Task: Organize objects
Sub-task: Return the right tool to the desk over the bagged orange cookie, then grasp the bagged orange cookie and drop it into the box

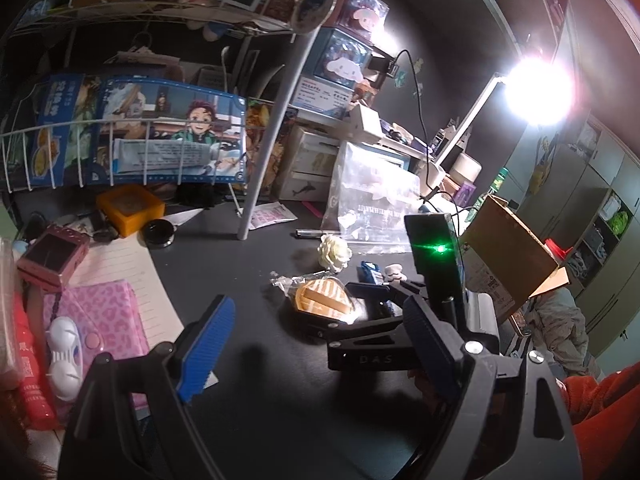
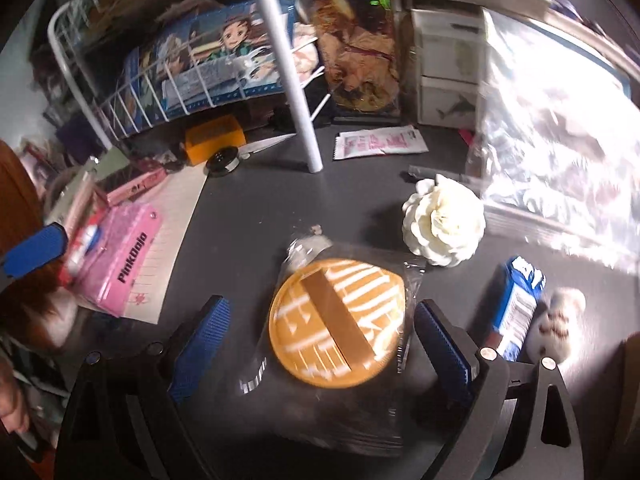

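Right gripper (image 2: 320,344): jaws spread, straddling the orange puff, gripping nothing.
Orange puff (image 2: 338,322): in clear wrapper, flat on the dark desk (image 2: 248,216).
Left gripper (image 1: 316,348): released, empty, above desk.
White flower (image 2: 444,226): just beyond the puff.
Blue carton (image 2: 518,304): right of puff.

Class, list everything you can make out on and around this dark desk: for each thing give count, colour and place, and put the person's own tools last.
Round puff in clear wrapper: one, orange, desk centre, between the right fingers.
Fabric flower: one, cream, behind the puff.
Small carton: one, blue and white, right of the puff.
Clear plastic bag: one, far right.
Sachet: one, pink and white, near the white pole.
Square box: one, orange, under the wire rack.
Pencil case: one, pink, left.
Cardboard box: one, brown, right.
Left hand-held gripper: open.
Right hand-held gripper: open.
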{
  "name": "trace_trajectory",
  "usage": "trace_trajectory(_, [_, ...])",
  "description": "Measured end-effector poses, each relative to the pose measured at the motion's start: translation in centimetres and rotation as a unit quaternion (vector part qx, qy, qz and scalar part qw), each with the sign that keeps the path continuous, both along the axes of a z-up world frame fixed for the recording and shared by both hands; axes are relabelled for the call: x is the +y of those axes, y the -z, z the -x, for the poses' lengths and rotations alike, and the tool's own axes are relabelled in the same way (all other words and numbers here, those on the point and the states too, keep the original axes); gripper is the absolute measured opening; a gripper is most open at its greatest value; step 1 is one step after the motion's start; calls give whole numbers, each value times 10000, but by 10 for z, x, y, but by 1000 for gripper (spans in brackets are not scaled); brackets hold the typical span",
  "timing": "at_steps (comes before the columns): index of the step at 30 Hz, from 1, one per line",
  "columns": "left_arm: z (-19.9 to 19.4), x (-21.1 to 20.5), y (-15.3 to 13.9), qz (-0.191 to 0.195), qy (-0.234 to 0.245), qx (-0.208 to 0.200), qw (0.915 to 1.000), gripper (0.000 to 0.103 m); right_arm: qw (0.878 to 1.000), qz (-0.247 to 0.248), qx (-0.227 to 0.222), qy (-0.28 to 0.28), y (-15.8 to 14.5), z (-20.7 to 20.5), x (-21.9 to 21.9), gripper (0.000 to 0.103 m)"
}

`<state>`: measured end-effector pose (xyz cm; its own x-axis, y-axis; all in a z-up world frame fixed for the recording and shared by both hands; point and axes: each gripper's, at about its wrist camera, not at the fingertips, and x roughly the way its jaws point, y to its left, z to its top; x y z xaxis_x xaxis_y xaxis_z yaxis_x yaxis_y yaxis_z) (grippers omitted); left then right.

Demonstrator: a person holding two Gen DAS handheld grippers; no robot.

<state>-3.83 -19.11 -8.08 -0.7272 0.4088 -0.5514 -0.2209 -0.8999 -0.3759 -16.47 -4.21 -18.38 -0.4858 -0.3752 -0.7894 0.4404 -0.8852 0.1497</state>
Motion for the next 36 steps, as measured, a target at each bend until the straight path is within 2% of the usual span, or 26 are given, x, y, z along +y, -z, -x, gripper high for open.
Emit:
trace_trajectory(5, [-1,-1,2,10,-6,-35,10000,84,9991,-351,210,-61,4,-12,0,92])
trace_trajectory(6, [-1,0,3,16,0,-43,10000,84,9988,-401,258,-53,5,-14,1,89])
trace_trajectory(7, [0,1,3,17,9,-51,10000,84,9985,-451,318,-47,4,-16,2,85])
trace_trajectory(9, [0,3,3,8,28,-70,10000,84,9983,-454,352,-27,3,-18,7,64])
trace_trajectory(15, [3,10,0,58,90,-176,9998,84,9979,-371,510,-150,-7,-31,15,64])
trace_trajectory(19, [6,22,-7,36,239,-294,9993,84,9955,60,631,-704,-36,-52,24,64])
trace_trajectory(22, [7,38,-19,-64,465,-306,9984,84,9889,508,666,-1228,-65,-68,33,64])
trace_trajectory(27, [1,60,-48,-212,631,-75,9978,83,9771,710,1002,-1735,-112,-93,47,64])
trace_trajectory(31, [3,82,-69,-210,746,79,9970,69,9711,669,1337,-1862,-144,-108,69,64])
trace_trajectory(36, [14,126,-97,-244,1082,306,9934,50,9691,595,1647,-1739,-173,-116,112,64])
